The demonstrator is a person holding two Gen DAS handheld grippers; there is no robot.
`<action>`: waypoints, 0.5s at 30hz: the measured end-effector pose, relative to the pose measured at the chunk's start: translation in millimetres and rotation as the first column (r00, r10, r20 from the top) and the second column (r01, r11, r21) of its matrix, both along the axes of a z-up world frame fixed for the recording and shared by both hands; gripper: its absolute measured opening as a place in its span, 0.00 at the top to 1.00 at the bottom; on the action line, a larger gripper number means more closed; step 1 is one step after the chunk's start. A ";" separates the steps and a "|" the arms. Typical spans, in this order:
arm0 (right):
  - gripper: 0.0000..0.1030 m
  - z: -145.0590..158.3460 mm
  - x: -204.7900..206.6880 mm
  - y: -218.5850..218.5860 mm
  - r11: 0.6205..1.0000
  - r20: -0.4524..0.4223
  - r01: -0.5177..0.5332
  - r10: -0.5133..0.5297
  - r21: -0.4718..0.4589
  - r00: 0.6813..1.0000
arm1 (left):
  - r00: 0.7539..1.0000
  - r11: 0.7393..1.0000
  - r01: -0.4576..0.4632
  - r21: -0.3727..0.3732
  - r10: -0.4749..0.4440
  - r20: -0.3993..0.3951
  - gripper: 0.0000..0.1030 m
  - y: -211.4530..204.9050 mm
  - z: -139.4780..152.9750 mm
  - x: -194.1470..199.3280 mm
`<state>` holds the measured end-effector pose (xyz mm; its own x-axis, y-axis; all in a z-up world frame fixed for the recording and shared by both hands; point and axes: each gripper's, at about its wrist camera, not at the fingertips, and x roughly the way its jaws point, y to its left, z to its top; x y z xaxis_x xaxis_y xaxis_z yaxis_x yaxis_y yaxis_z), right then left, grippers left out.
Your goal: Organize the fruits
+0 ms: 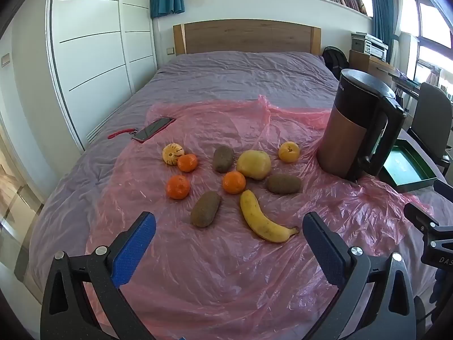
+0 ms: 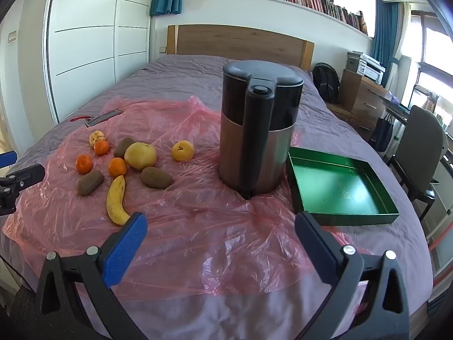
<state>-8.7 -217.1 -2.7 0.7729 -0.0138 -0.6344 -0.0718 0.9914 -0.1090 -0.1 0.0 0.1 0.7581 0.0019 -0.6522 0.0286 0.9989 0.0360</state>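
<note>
On the bed [image 1: 226,68], a pink plastic sheet [image 1: 226,269] covers the near half and carries the fruit. Toward the sheet's far left corner lies a phone [image 1: 153,133] with a red strap, partly off the plastic. Next comes a striped yellow fruit [image 1: 172,153] touching a tangerine [image 1: 187,162], with a second tangerine [image 1: 178,187] nearer the front edge. At the middle of the sheet sit three kiwis — one far [image 1: 223,158], one near [image 1: 205,209], one to the right [image 1: 284,184] — around a third tangerine [image 1: 234,182] that touches a large yellow pear [image 1: 254,164]. A banana [image 1: 264,221] lies closest to the front edge, and a small yellow-orange fruit [image 1: 288,151] sits apart toward the kettle [image 2: 259,130], which stands upright near the sheet's right edge. Just beside the kettle, on the bed's right edge, rests a green tray [image 2: 388,208].

The left gripper [image 1: 229,226] hovers over the sheet's front part with its jaws spread wide, holding nothing; the banana and the near kiwi show between its fingers. The right gripper [image 2: 220,226] is likewise spread wide and holds nothing, facing the kettle.
</note>
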 end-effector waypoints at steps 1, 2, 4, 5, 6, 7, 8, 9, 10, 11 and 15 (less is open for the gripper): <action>0.00 0.1 0.0 0.0 1.000 0.000 -0.001 0.001 0.000 1.000 | 1.000 1.000 -0.002 -0.001 0.002 0.002 0.01 0.1 0.2 -0.2; 0.00 0.1 0.0 0.0 1.000 0.000 -0.001 0.001 0.000 1.000 | 1.000 1.000 -0.001 0.001 0.001 0.000 0.01 0.1 0.3 -0.1; 0.00 0.2 0.0 -0.4 1.000 0.001 0.001 -0.001 0.001 1.000 | 1.000 1.000 0.000 0.000 0.000 -0.001 0.01 0.3 0.1 -0.1; 0.00 0.3 0.0 -0.6 1.000 0.001 0.002 -0.002 0.001 1.000 | 1.000 1.000 0.000 0.001 0.000 -0.002 0.01 0.2 0.1 -0.1; 0.00 0.3 0.1 -0.7 1.000 0.001 0.003 -0.003 0.002 1.000 | 1.000 1.000 0.000 0.001 0.000 -0.002 0.01 0.1 0.1 -0.1; 0.00 0.7 -0.4 -0.1 1.000 0.001 0.000 0.000 0.000 1.000 | 1.000 1.000 0.001 0.001 -0.001 -0.003 0.01 0.0 0.1 0.0; 0.00 0.7 -0.4 0.1 1.000 0.000 0.000 0.000 0.000 1.000 | 1.000 1.000 0.000 0.001 0.000 -0.003 0.01 0.1 0.1 0.0; 0.00 0.6 -0.5 -0.2 1.000 0.001 -0.001 0.001 0.001 1.000 | 1.000 1.000 0.000 0.000 0.000 -0.004 0.01 0.1 0.1 0.0; 0.00 0.4 -0.4 -0.3 1.000 0.001 -0.001 0.001 0.002 1.000 | 1.000 1.000 0.000 -0.001 0.000 -0.004 0.01 0.2 0.1 0.0; 0.00 0.2 -0.4 -0.5 1.000 0.001 0.000 0.000 0.002 1.000 | 1.000 1.000 0.001 0.000 -0.001 -0.005 0.01 0.1 0.1 0.1; 0.00 -0.6 -0.1 -0.8 1.000 0.000 0.000 0.000 0.002 1.000 | 1.000 1.000 0.000 -0.001 -0.001 -0.006 0.01 0.2 0.4 -0.2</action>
<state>-8.9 -217.9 -3.3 0.7731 -0.0132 -0.6342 -0.0713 0.9916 -0.1075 -0.2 0.2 0.4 0.7543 0.0010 -0.6565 0.0293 0.9990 0.0351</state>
